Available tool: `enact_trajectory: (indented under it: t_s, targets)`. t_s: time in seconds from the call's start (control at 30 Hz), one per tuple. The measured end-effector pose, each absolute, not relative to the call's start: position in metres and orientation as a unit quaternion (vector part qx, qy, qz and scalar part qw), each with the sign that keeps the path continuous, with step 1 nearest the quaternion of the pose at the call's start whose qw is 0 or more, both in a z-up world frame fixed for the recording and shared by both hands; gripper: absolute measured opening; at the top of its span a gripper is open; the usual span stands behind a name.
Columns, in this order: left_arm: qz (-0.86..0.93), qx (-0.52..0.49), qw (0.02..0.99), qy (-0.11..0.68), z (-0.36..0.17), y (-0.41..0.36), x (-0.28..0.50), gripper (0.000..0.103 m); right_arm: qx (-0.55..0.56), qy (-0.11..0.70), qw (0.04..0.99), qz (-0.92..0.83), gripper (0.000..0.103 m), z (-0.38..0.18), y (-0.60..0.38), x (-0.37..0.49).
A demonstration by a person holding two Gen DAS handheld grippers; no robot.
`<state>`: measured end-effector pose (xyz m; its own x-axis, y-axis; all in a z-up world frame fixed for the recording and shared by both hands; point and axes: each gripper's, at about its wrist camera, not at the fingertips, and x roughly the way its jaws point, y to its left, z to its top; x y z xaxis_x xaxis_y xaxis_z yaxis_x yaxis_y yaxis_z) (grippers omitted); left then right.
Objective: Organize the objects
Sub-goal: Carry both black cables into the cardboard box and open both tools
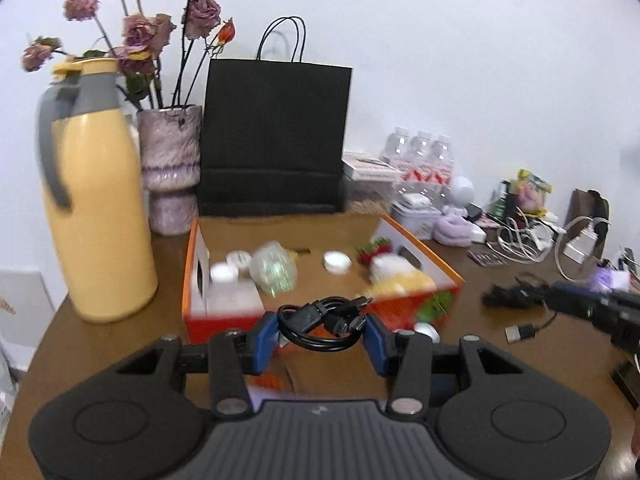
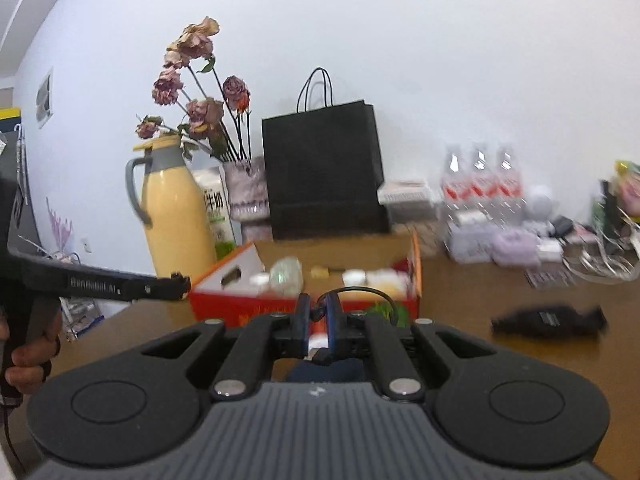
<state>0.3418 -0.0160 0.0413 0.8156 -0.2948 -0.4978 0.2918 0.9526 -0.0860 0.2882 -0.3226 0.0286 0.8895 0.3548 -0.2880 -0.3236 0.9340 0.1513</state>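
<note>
Currently, in the left wrist view, the left gripper (image 1: 320, 330) is gripping a coiled black USB cable bundle (image 1: 322, 320) between its 2 blue pads, holding it up just in front of the near wall of the orange cardboard box (image 1: 192, 264). The coil's long axis is lying across the jaws, left to right, with its plug ends pointing right and slightly away. Judgement: the bundle is heading for the box, so it should be cleared over the near wall and set down flat in bare floor space, avoiding the white jar lids (image 1: 337, 261). The right gripper (image 1: 600, 310) is showing at the right edge.

In the right wrist view, the right gripper (image 2: 318, 320) is standing almost fully closed on a thin black cable (image 2: 360, 291), whose loop is arching up and to the right beyond the fingertips. The loose loop is risking a snag on the box rim; keeping it high seems advisable. A black pouch (image 2: 548, 320) is lying on the brown table (image 2: 480, 360), well apart.
</note>
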Motion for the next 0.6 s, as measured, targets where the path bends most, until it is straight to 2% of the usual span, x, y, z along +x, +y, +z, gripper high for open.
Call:
enact_trajectory:
  t_s: [0.13,0.27,0.37,0.47,0.5,0.53,0.57,0.6]
  targets:
    - [-0.162,0.012,0.945,0.285,0.040,-0.024,0.417,0.045,0.056,0.172,0.964,0.193,0.008,0.042,-0.312,0.378]
    - [-0.184,0.000,0.919,0.348,0.033,-0.047,0.508,0.046,0.072,0.240,0.952,0.177,0.008,0.034,-0.291,0.493]
    - [-0.206,0.005,0.895,0.395,0.010,-0.067,0.568,0.049,0.068,0.289,0.946,0.134,0.011,0.012,-0.275,0.564]
    - [-0.158,-0.019,0.891,0.425,-0.011,-0.065,0.602,0.049,0.083,0.315,0.941,0.087,0.024,-0.015,-0.275,0.599]
    - [-0.153,-0.030,0.895,0.419,-0.013,-0.060,0.604,0.052,0.089,0.317,0.940,0.087,0.025,-0.020,-0.279,0.599]
    - [-0.156,-0.037,0.897,0.412,-0.012,-0.055,0.603,0.055,0.098,0.309,0.942,0.094,0.030,-0.021,-0.282,0.595]
    - [-0.161,-0.041,0.900,0.404,-0.010,-0.051,0.600,0.062,0.104,0.294,0.945,0.102,0.041,-0.020,-0.286,0.587]
    - [-0.162,-0.039,0.904,0.393,-0.006,-0.047,0.595,0.066,0.104,0.282,0.948,0.102,0.047,-0.017,-0.289,0.579]
